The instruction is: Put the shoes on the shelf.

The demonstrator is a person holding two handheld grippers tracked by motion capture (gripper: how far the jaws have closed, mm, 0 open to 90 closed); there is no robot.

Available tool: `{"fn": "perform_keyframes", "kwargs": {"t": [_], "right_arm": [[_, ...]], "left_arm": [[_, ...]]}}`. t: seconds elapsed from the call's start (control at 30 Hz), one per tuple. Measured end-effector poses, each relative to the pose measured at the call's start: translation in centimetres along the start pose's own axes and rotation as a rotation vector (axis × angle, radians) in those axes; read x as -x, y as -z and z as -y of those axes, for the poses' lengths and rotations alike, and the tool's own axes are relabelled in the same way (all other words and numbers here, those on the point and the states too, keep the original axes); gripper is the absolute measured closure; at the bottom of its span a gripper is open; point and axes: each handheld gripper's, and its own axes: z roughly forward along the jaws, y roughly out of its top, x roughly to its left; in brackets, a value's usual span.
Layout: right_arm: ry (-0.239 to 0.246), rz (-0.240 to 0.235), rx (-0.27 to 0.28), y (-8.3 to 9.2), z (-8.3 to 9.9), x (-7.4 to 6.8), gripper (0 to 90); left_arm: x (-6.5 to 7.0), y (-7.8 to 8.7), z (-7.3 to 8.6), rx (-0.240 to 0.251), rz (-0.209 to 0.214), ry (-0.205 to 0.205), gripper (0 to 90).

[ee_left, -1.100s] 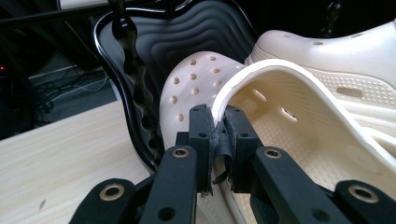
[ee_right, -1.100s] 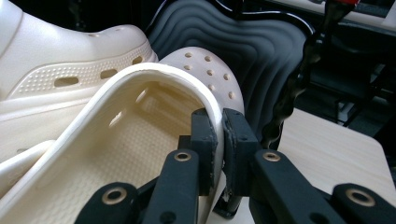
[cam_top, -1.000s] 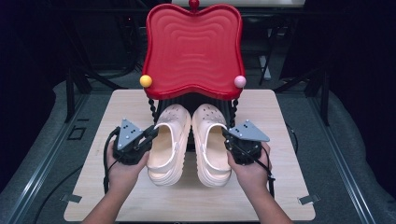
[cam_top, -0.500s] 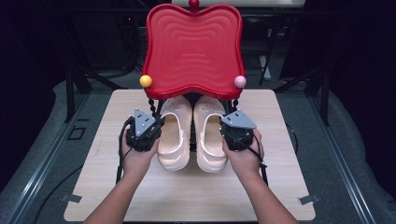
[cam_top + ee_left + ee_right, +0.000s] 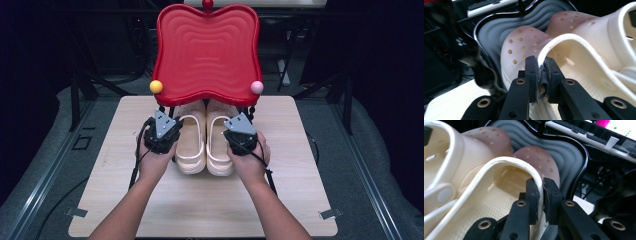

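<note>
Two cream clogs, the left clog (image 5: pixel 190 145) pinched at its rim by the left gripper (image 5: pixel 540 72) and the right clog (image 5: pixel 220 147) by the right gripper (image 5: pixel 541 192), have slid forward, toes under the red tray (image 5: pixel 207 50) on the worktop (image 5: pixel 300 200), so placing seems nearly done.

The two clogs (image 5: pixel 205 142), at the centre of the high view, look like matt cream foam plastic, smooth outside with punched holes over the toes and a fine pebbled texture on the footbeds. Above them the red tray (image 5: pixel 207 50) is glossy moulded plastic with rippled ridges, its underside (image 5: pixel 491 32) a duller grey in the left gripper view, and the table (image 5: pixel 200 205) below is pale, matt wood grain. The gripper jaws are matt black plastic with brass-coloured rivets, and their pads (image 5: pixel 533 195) are rough, worn rubber, frayed at the edges.
</note>
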Motion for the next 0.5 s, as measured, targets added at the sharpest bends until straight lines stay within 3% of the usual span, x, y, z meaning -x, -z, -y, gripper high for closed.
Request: {"fn": "perform_keyframes", "kwargs": {"t": [0.23, 0.33, 0.5], "right_arm": [[0.013, -0.007, 0.005, 0.0, 0.9, -0.8, 80.6], [-0.023, -0.029, 0.010, 0.1, 1.6, -0.6, 77.3], [-0.027, -0.066, -0.005, 0.3, 1.5, -0.4, 72.6]], "left_arm": [[0.2, 0.0, 1.0, 0.009, 0.016, 0.008, 80.6], [0.2, 0.2, 1.3, 0.015, 0.013, 0.027, 79.5], [0.2, 0.3, 1.4, 0.019, 0.031, 0.050, 75.9]]}}
